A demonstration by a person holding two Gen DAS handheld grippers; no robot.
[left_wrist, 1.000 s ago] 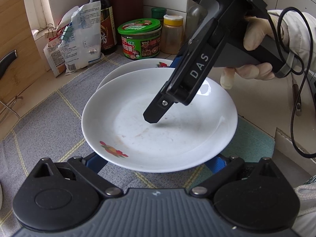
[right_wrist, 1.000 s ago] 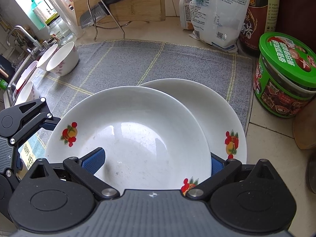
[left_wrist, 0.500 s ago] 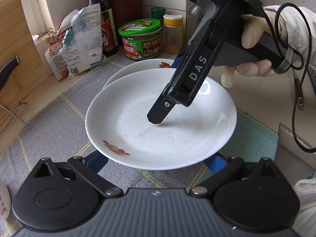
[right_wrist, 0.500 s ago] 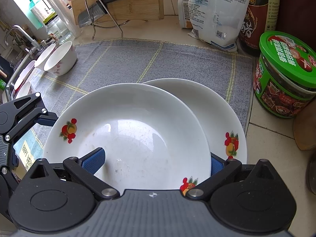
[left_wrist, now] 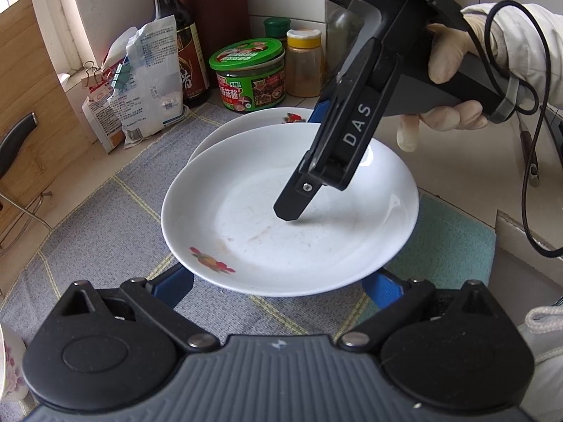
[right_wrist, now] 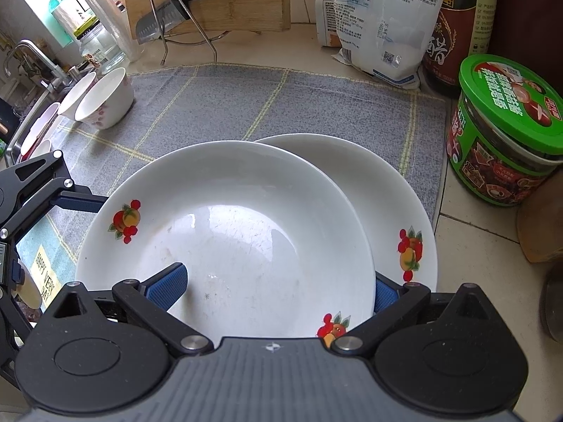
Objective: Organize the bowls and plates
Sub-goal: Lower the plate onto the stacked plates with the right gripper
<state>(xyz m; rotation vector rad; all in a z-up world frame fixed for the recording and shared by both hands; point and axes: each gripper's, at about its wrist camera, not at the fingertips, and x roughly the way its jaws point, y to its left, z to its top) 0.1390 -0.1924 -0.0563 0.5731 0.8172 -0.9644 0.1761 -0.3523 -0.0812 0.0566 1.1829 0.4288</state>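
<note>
drifting left over the lower plate (right_wrist: 394, 204), my top plate (right_wrist: 228, 218) sits clamped in the right gripper (right_wrist: 278, 292) jaws; left gripper (left_wrist: 278, 281) jaws apart beneath its near rim.

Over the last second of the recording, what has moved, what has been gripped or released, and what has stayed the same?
The top plate, clamped at its rim by the right gripper, has slid slightly towards the plate beneath, covering a little more of it. The left gripper has eased back from the plate's edge, its fingers spread wide below the rim. Nothing was taken or released. The bowls, green-lidded jar and cloth are unmoved.
</note>
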